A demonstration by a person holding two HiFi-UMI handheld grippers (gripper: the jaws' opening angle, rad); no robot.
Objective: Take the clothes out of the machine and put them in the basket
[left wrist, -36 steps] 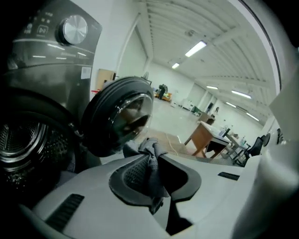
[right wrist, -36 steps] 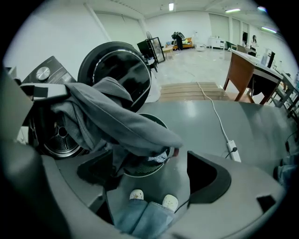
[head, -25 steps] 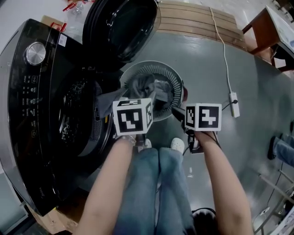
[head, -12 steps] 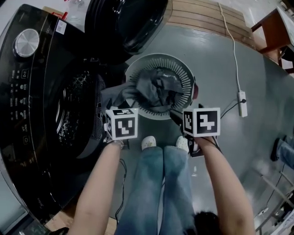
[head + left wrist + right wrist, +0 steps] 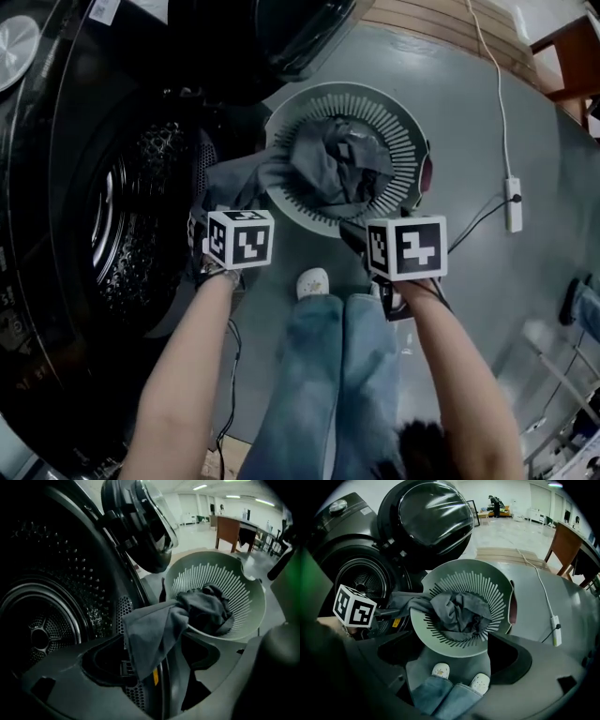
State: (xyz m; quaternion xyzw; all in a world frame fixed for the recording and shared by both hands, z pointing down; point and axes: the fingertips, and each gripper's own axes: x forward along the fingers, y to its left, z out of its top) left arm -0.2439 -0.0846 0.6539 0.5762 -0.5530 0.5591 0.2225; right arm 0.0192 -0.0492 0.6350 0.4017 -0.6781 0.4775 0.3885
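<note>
- Writing: the only label you can spot is a small yellow sticker (image 5: 396, 622) on the rim of the washing machine (image 5: 122, 234), and it is too small to read. The two marker cubes (image 5: 240, 238) carry black-and-white squares only.
- Counts: one slatted basket (image 5: 403, 141) on the floor, just beside the machine's mouth. One heap of grey clothes (image 5: 337, 164) lies in it; how many pieces make it up you cannot tell. Two white shoes (image 5: 440, 670) stand under the basket's near rim, and one power strip (image 5: 513, 203) lies well to the right.
- The clothes sit in the basket, with one tail draped over its rim onto the machine's door frame.
- Your left gripper (image 5: 159, 665) has just been opening; its fingers are spread, and the draped tail shows ahead between them — not pinched.
- Your right gripper (image 5: 454, 667) hangs over the basket's near edge, fingers spread, gripping nothing.
- Since a second ago your left gripper has left the basket for the drum opening, and the control panel has slid almost out of the head view.
</note>
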